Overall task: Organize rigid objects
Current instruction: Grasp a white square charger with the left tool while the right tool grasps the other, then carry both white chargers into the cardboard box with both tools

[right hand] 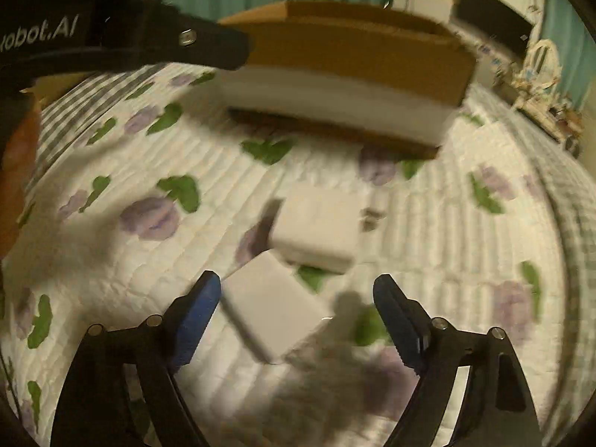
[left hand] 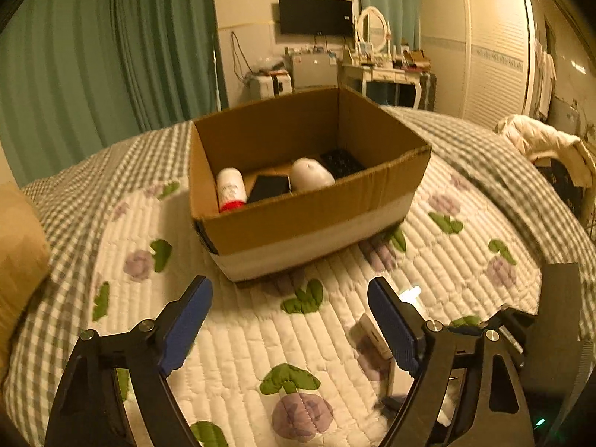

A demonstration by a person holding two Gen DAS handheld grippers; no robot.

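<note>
An open cardboard box [left hand: 298, 219] stands on the quilted bed; it also shows in the right wrist view [right hand: 346, 59]. Inside lie a white bottle with a red cap [left hand: 231, 190], a black flat case [left hand: 269, 187], a white rounded object [left hand: 311, 175] and a black keyboard-like item [left hand: 341, 163]. My left gripper [left hand: 290, 320] is open and empty, in front of the box. My right gripper [right hand: 296, 313] is open above two white rectangular boxes: one [right hand: 273, 305] between its fingers, another [right hand: 316, 229] just beyond. The right view is blurred.
The flowered quilt [left hand: 242, 335] covers the bed. A brown pillow [left hand: 18, 246] lies at the left. A white jacket [left hand: 540, 141] lies at the right edge. The other gripper [right hand: 111, 33] shows at the upper left of the right wrist view. A dresser [left hand: 387, 70] stands behind.
</note>
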